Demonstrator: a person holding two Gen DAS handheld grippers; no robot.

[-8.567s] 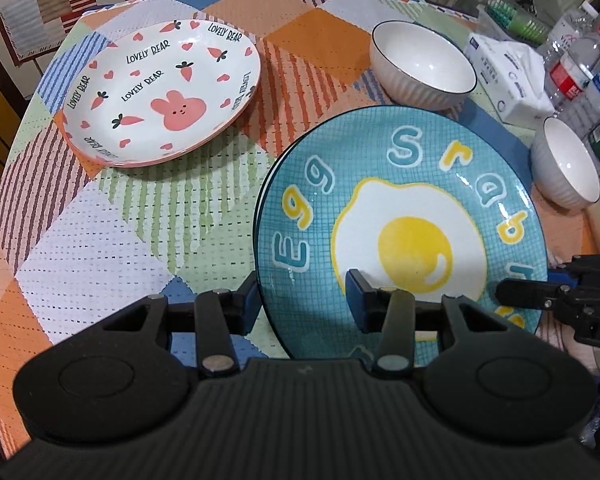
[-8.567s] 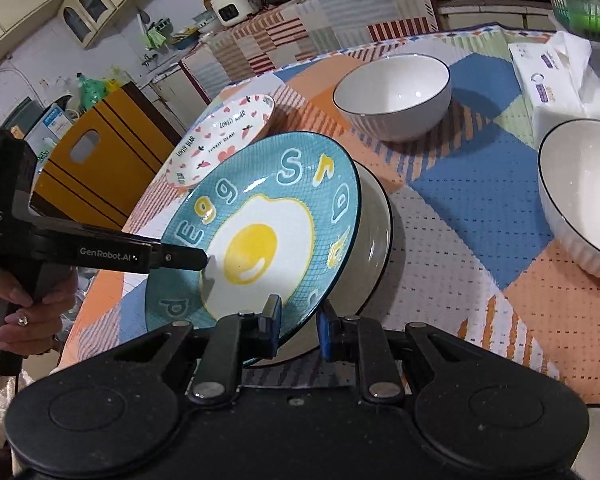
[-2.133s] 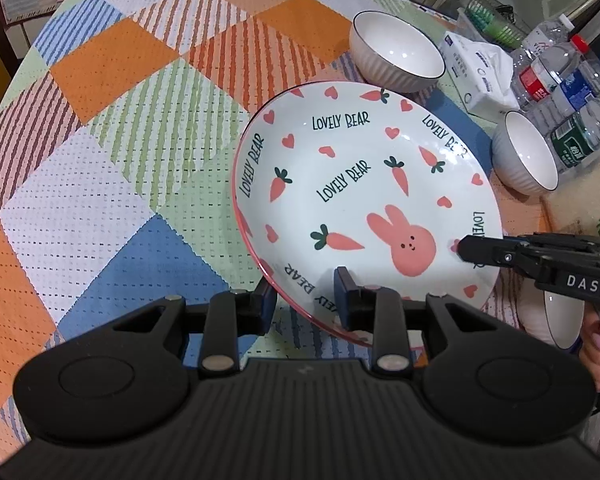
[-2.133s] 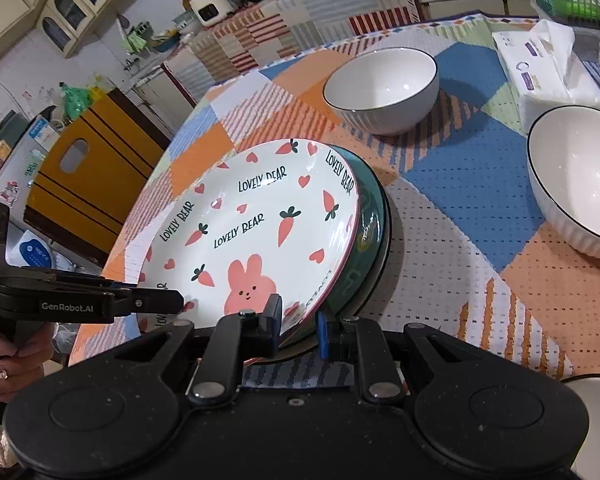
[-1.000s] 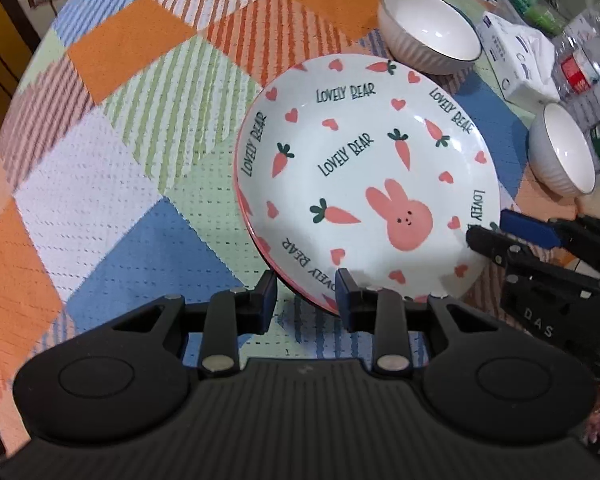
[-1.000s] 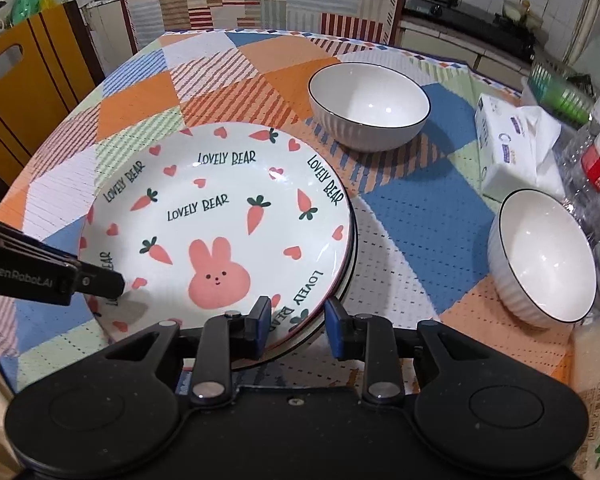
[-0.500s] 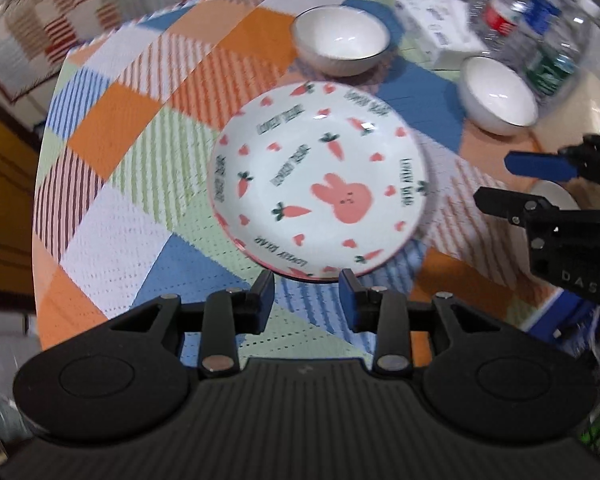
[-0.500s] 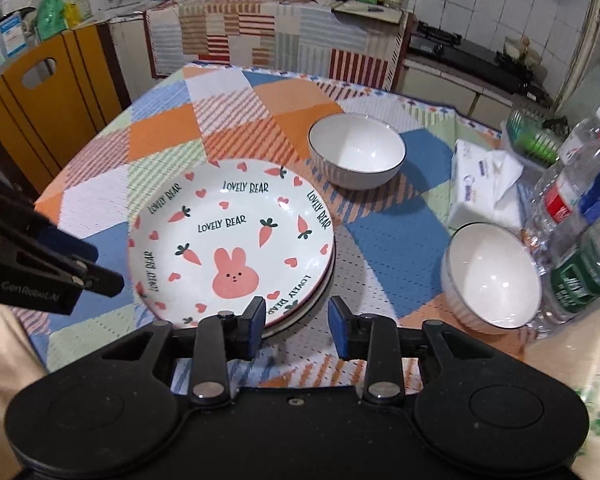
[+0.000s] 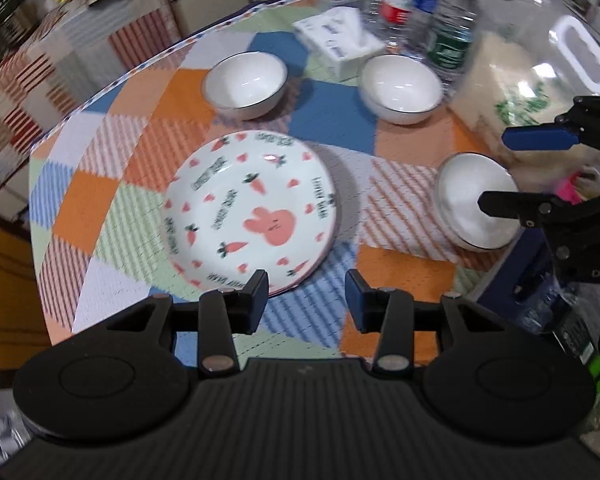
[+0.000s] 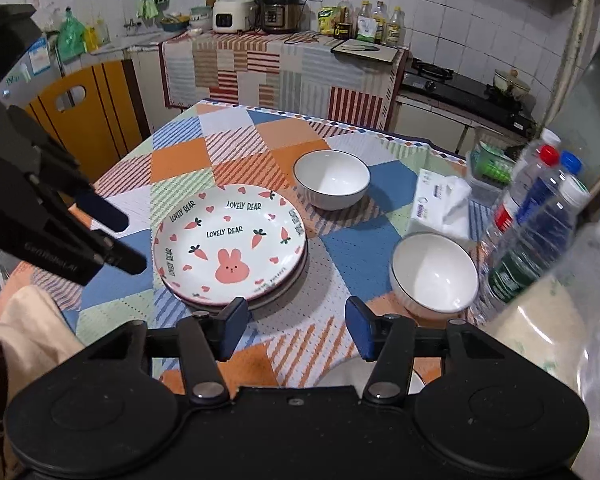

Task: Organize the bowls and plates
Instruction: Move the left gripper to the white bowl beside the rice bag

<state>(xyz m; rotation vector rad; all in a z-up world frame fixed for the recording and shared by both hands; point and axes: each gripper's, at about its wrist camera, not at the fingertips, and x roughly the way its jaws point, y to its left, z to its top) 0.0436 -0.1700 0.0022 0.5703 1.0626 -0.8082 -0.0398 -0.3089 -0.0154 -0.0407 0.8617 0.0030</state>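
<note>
The bunny plate [image 9: 252, 212] [image 10: 230, 244] lies on top of a plate stack in the middle of the checked tablecloth. White bowls with dark rims stand around it: one at the back [image 9: 244, 84] [image 10: 331, 178], one at the right [image 9: 400, 88] [image 10: 434, 272], one near the front right [image 9: 476, 204]. My left gripper [image 9: 306, 294] is open and empty, held above the plate's near edge. My right gripper [image 10: 292, 330] is open and empty, above the table near the plate stack; it also shows at the right in the left wrist view [image 9: 508, 172].
A tissue pack [image 10: 440, 204] and several water bottles [image 10: 536, 216] stand at the table's right side. A yellow chair [image 10: 84, 116] stands at the left. A kitchen counter with appliances [image 10: 260, 8] runs along the back wall.
Both grippers have let go of the bunny plate, opened wider and pulled up and back. The plate now rests on the stack.
</note>
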